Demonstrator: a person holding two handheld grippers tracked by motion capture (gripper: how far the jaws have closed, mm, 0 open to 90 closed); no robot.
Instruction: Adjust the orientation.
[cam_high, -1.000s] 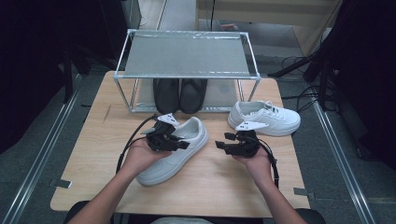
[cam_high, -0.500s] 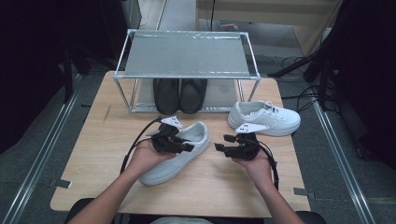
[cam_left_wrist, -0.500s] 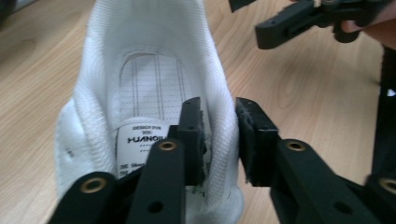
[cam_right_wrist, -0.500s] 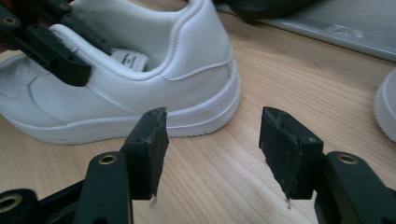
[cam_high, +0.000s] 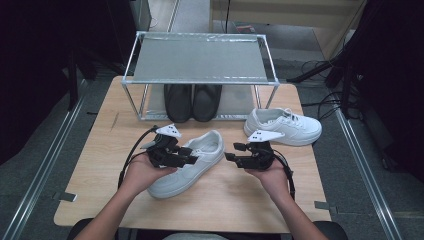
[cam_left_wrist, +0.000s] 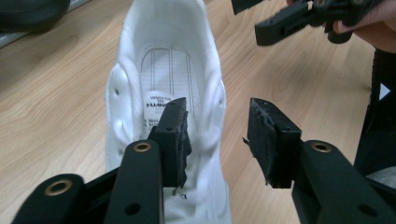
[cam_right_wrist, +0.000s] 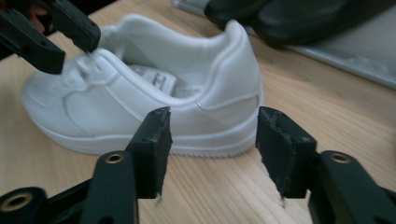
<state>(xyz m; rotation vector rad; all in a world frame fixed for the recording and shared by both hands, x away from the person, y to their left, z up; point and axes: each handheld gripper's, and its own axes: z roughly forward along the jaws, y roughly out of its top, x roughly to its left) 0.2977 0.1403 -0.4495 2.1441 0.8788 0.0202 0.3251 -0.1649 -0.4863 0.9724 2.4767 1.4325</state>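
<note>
A white sneaker (cam_high: 200, 155) lies on its sole in the middle of the wooden table, heel toward the rack. My left gripper (cam_high: 192, 154) hovers over it from the left. Its jaws have just been opening: in the left gripper view (cam_left_wrist: 219, 135) one pad is over the shoe's opening (cam_left_wrist: 170, 70) and the other is outside it, with the side wall between them untouched. My right gripper (cam_high: 231, 151) is just right of the shoe, open, its jaws having just closed a little. Nothing is between them (cam_right_wrist: 212, 140); the heel (cam_right_wrist: 233, 70) lies beyond.
A second white sneaker (cam_high: 285, 126) sits on the table at the right. A metal-framed rack (cam_high: 200, 57) stands at the back, with a pair of black shoes (cam_high: 192, 102) under its shelf. Bare table (cam_high: 100, 165) lies to the left and toward the front edge.
The left gripper's jaws stand wider apart over the white sneaker than before, and that hand has shifted slightly. The right hand has stayed in place.
</note>
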